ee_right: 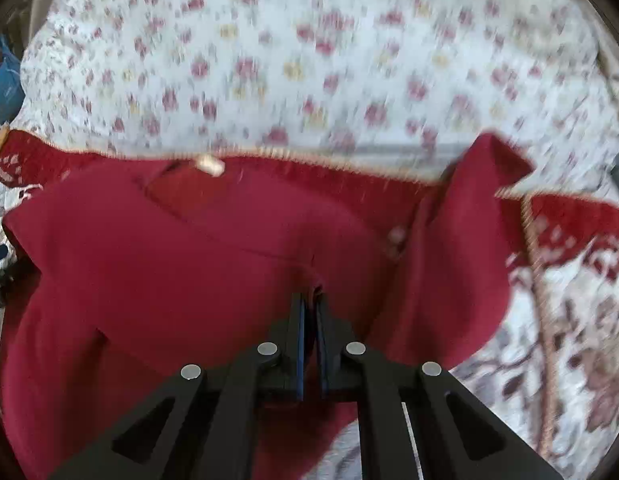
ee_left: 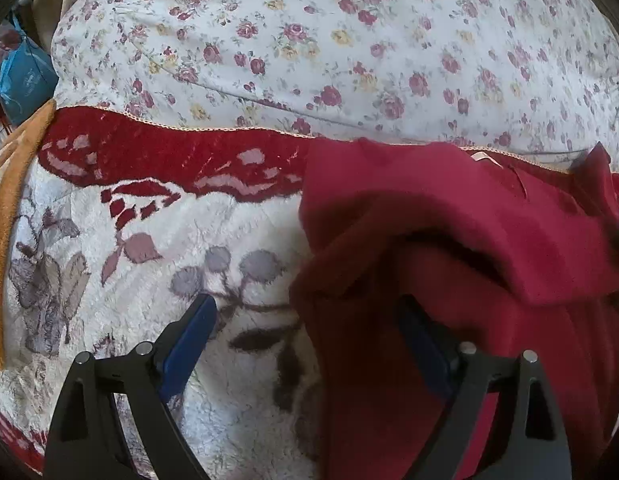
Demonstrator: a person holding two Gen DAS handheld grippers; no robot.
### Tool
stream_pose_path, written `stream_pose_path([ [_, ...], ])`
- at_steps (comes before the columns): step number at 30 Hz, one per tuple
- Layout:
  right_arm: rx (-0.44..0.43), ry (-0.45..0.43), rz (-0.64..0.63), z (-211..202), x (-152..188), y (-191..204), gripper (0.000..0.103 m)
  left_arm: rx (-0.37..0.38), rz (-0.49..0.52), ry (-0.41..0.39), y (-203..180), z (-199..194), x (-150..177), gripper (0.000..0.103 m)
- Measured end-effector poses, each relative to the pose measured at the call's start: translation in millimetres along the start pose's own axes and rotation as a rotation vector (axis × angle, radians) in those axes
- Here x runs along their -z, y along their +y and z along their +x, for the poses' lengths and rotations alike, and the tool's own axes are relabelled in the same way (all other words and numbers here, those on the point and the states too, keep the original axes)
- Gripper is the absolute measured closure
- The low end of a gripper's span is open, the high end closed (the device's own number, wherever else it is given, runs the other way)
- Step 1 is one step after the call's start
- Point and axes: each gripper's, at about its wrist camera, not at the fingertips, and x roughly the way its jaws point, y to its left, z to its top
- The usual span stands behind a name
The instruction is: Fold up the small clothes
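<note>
The right gripper [ee_right: 309,300] is pinching a ridge of the red garment [ee_right: 197,264], its jaws drawn tight together on a small tuck of cloth near the middle of the piece. I judge that grip is there to lift a layer and carry it over for a fold, since the fabric is puckering up toward the blue pads.

The left gripper [ee_left: 305,320] is hanging over the garment's edge with its jaws standing wide apart. One blue finger [ee_left: 189,340] is sitting at about eight o'clock over the blanket, while the other is lying in shadow against the red cloth at about five o'clock. Nothing is being squeezed between them; it looks poised to take that side hem.

The garment is lying crumpled on a plush blanket [ee_left: 109,240], filling the four o'clock part of the left view, with one flap doubling over itself. It looks like soft, matte fleece or knit, thick enough to hold rounded folds. A pale label [ee_right: 209,166] is showing at its neckline toward eleven o'clock, and one sleeve [ee_right: 485,184] is flicking up at two o'clock.

The blanket is shaggy, cream with grey-mauve leaves and a deep red border edged in corded trim. Beyond it, at twelve o'clock, a smooth floral quilt [ee_left: 349,40] is bulging. A blue bag [ee_left: 25,80] is slumping at nine o'clock.
</note>
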Motion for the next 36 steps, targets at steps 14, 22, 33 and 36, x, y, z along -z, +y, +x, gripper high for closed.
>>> stream_pose_path([
  [14,-0.038,0.003,0.2,-18.7,0.2,-27.5,0.043,-0.045,-0.053,-0.075,24.8,-32.9,-3.2,0.013],
  [22,-0.366,0.054,0.004,-5.0,-31.2,99.4,0.043,-0.057,-0.092,-0.088,22.1,-18.2,-10.9,0.013],
  [33,-0.314,0.102,-0.189,41.6,-31.7,213.2,0.041,-0.133,-0.14,0.036,52.4,13.6,-8.0,0.013],
  [36,-0.313,0.076,-0.122,39.7,-43.1,200.1,0.04,-0.125,-0.135,0.006,47.8,7.1,-10.8,0.013],
])
